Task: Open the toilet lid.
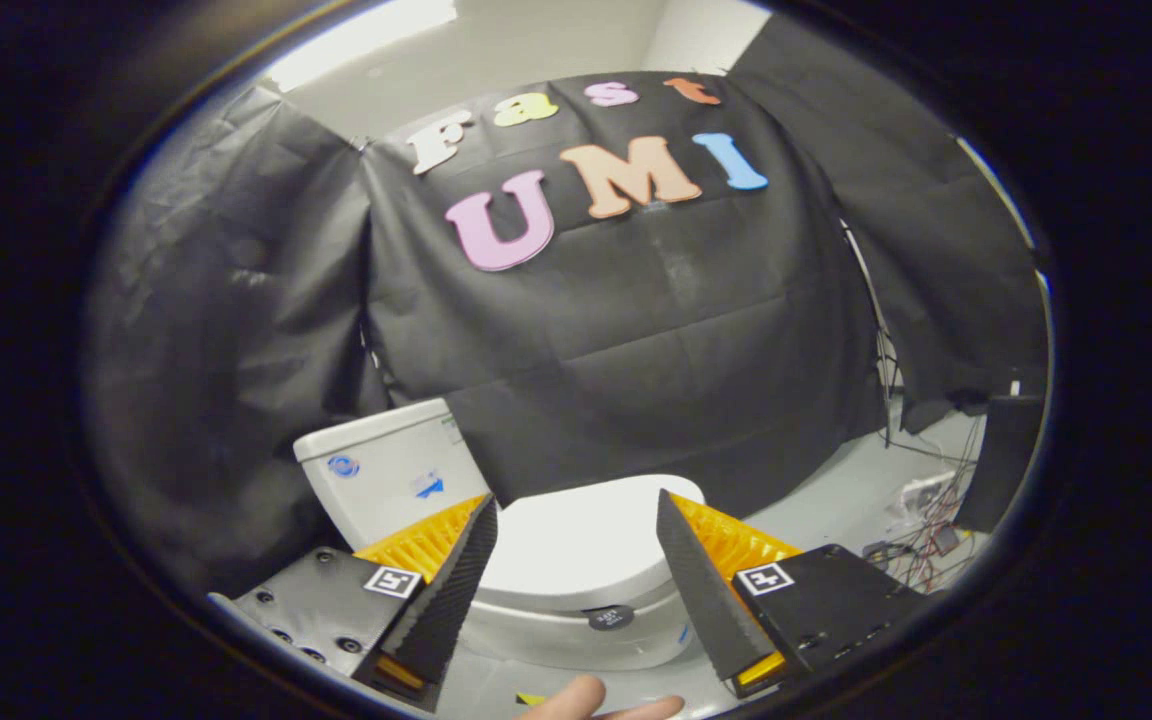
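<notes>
Approaching the closed toilet lid, you hold the gripper spread wide; lower one finger under the lid's front edge, then lift.

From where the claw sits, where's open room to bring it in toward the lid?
The claw is open, fingers wide apart, with the closed lid bare between them. Bare floor lies right of the bowl, up to the black cloth. Further right it is crowded with cables. The tank blocks the left.
</notes>
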`<state>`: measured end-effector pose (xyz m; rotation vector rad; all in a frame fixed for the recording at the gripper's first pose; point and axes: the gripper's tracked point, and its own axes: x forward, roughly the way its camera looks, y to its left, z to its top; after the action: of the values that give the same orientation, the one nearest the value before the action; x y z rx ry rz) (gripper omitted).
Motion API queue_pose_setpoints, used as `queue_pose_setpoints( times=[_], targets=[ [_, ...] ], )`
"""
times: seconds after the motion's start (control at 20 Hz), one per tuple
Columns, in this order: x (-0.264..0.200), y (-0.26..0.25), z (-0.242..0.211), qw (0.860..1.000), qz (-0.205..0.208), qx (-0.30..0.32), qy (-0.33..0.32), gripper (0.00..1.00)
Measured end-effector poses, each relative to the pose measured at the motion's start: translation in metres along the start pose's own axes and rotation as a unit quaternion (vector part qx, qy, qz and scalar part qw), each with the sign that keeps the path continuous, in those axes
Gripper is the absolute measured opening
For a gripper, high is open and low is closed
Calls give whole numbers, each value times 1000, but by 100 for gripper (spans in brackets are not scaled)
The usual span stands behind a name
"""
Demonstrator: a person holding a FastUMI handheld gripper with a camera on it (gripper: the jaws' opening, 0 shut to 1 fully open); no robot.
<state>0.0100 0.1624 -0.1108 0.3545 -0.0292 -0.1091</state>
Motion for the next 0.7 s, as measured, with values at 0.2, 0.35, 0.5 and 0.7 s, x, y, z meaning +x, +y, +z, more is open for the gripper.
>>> queue_pose_setpoints(
  times=[0.2, 0.35, 0.5, 0.7],
  targets=[
    [-3, -14, -13, 999, -26, 23, 12, 99],
    [-5, -17, -17, 999, -30, 25, 17, 99],
    [-3, -17, -22, 999, -32, 30, 25, 99],
    [1, -13, -35, 998, -26, 42, 42, 99]
  ],
)
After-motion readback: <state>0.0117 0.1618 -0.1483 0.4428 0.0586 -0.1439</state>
